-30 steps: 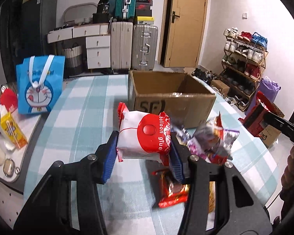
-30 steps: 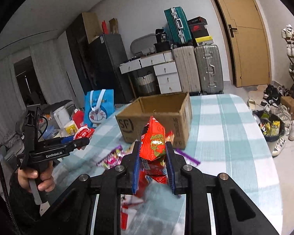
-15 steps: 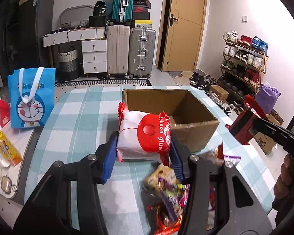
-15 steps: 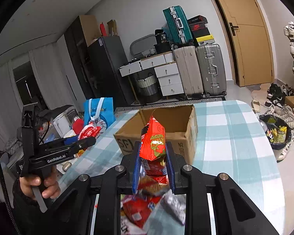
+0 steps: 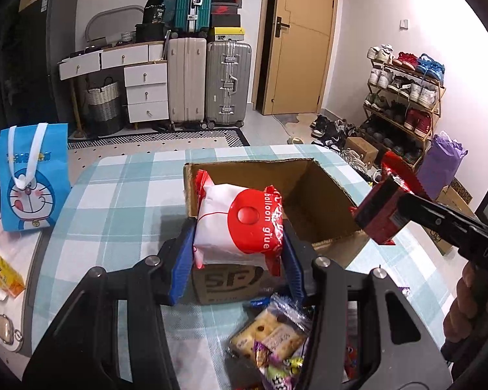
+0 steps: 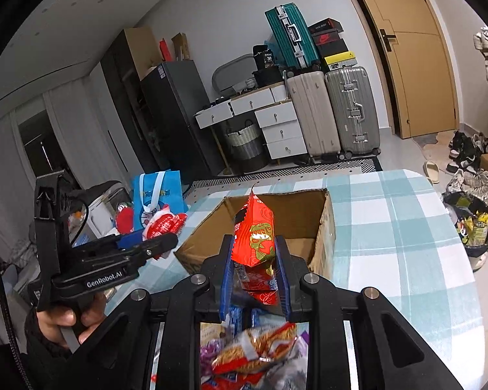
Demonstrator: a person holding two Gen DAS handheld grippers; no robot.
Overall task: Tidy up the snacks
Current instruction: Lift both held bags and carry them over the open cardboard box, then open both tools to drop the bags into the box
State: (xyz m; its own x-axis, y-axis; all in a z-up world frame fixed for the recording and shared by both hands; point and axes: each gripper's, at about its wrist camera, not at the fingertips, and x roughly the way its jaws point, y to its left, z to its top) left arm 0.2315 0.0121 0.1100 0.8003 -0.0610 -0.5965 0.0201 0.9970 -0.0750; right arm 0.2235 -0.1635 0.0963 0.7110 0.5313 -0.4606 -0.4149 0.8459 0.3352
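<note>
Now, left hand-held gripper (image 5: 239,243): clamps white-red packet (image 5: 237,226) over box (image 5: 322,201)
Right hand-held gripper (image 6: 255,260): clamps red packet (image 6: 253,237)

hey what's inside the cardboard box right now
The cardboard box shows only bare brown walls and floor where visible. The white and red packet in the left gripper covers its near left corner.

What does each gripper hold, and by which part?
The left gripper clamps the white-and-red packet across its sides; the right gripper clamps the red packet around its lower half.
</note>
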